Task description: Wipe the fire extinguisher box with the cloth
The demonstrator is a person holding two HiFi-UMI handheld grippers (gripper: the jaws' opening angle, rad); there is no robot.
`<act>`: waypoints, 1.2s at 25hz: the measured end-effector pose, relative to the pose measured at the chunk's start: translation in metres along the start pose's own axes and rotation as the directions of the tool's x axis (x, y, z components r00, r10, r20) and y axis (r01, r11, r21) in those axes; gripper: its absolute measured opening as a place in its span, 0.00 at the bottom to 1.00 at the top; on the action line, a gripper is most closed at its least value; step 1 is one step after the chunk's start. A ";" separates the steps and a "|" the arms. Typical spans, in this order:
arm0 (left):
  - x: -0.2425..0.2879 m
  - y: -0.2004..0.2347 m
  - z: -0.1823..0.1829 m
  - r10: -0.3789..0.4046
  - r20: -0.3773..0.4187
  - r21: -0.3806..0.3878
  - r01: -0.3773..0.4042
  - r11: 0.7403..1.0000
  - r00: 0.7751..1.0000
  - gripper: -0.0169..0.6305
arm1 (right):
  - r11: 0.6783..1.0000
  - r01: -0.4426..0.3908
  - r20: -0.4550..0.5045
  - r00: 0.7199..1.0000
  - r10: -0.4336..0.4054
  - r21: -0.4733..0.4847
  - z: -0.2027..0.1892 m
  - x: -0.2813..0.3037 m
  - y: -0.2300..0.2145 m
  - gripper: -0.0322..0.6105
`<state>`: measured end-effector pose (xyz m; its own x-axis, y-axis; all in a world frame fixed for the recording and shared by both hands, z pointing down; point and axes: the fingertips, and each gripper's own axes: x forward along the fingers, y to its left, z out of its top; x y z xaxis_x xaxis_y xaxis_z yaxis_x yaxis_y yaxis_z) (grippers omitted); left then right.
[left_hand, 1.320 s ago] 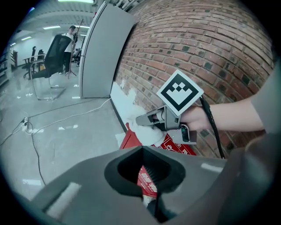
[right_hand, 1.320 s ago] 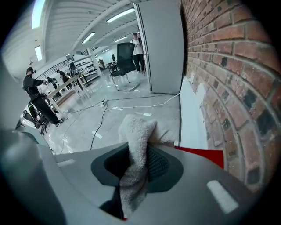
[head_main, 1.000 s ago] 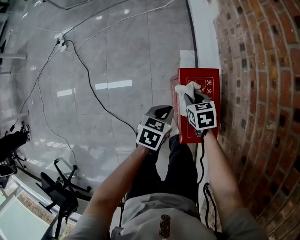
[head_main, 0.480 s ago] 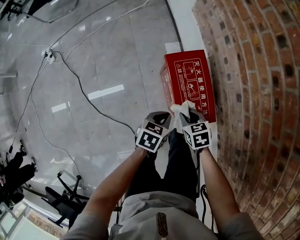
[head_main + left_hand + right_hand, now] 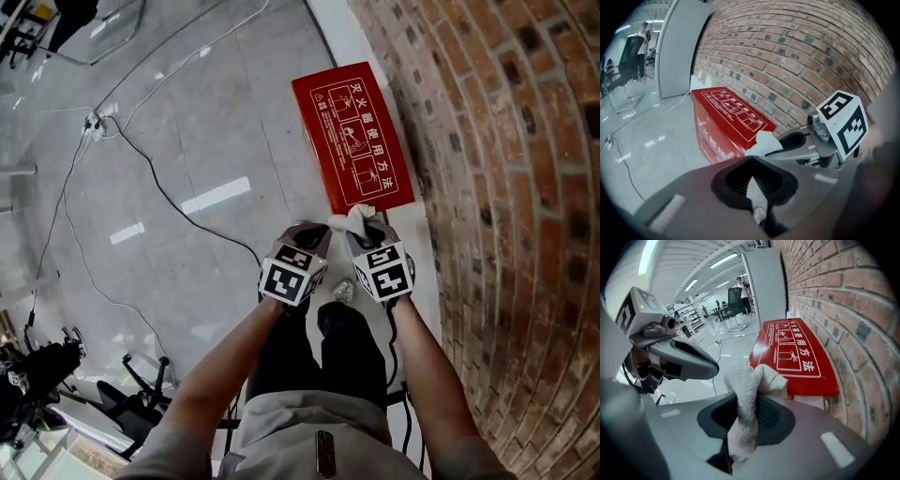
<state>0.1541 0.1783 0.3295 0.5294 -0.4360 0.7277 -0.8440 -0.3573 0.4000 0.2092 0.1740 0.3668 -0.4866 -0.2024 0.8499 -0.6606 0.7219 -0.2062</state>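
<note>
Pinching the white cloth [image 5: 749,380] in your right hand-held gripper [image 5: 751,414], you're holding it at the near end of the red fire extinguisher box [image 5: 352,131] by the brick wall [image 5: 487,187]; your left hand-held gripper [image 5: 752,187] is hovering alongside, pressed together.

Red box [image 5: 352,136] with white print at your twelve o'clock; white cloth [image 5: 352,218]; red-brown brick wall [image 5: 506,187] at three o'clock; grey floor [image 5: 206,141]; black-and-white markers on your left gripper [image 5: 314,232] and right gripper [image 5: 367,232].
</note>
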 end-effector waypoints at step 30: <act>0.061 -0.033 -0.097 -0.073 0.135 0.280 0.033 0.960 0.988 0.03 | 0.936 0.301 0.600 0.720 -0.350 0.184 -0.028 -0.037 -0.127 0.23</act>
<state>0.2065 0.2432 0.4146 0.5963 -0.5165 0.6145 -0.7688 -0.5879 0.2518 0.3265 0.1082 0.3752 -0.4623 -0.7950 0.3929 -0.8698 0.4926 -0.0266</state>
